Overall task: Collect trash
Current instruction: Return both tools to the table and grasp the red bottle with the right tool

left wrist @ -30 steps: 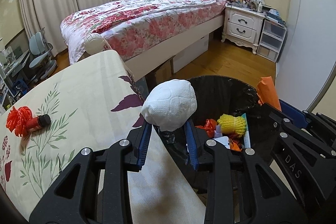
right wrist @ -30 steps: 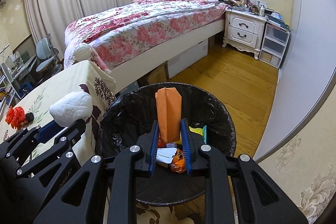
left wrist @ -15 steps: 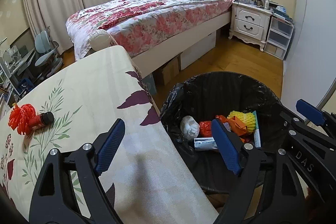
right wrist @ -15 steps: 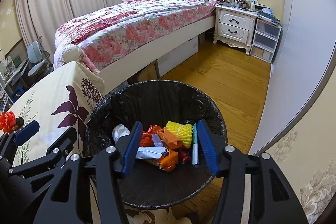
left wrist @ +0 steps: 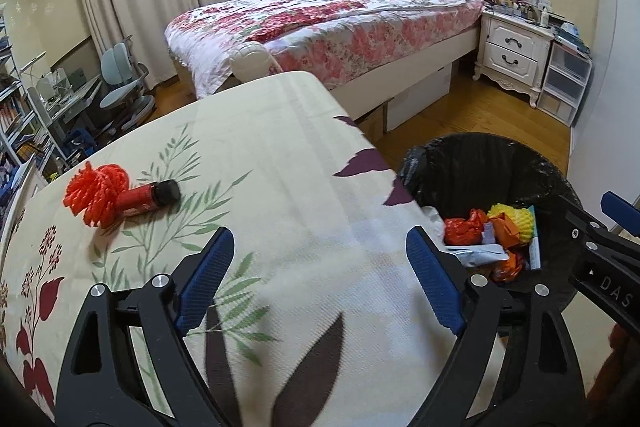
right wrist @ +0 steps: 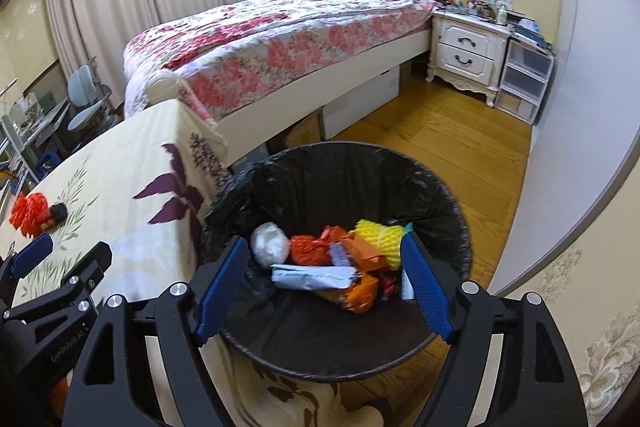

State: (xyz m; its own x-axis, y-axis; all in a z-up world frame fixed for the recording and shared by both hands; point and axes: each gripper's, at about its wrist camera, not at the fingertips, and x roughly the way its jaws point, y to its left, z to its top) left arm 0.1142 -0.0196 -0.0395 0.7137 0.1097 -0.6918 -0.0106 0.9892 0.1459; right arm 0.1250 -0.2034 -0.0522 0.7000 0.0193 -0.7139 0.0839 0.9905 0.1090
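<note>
The black-lined trash bin (right wrist: 340,149) stands on the floor beside the table. Inside lie a white paper ball (right wrist: 270,243), an orange folded paper (right wrist: 362,251), a yellow foam net (right wrist: 380,235) and other scraps. My right gripper (right wrist: 324,243) hovers over the bin, its jaws opening with nothing between them. My left gripper (left wrist: 320,239) is over the floral tablecloth (left wrist: 260,147), its jaws also opening and empty. On the table's left lie a red foam net (left wrist: 96,195) and a small red bottle (left wrist: 148,197) with a black cap, touching each other.
A bed (left wrist: 340,11) with a floral quilt stands behind the table. A white nightstand (right wrist: 468,51) and plastic drawers (right wrist: 524,79) are at the back right. Wooden floor (right wrist: 440,139) lies between bed and bin. A desk and chairs (left wrist: 120,83) fill the far left.
The left gripper let go of the white paper ball and the right one the orange paper; both now lie in the bin. The left gripper moved left over the table.
</note>
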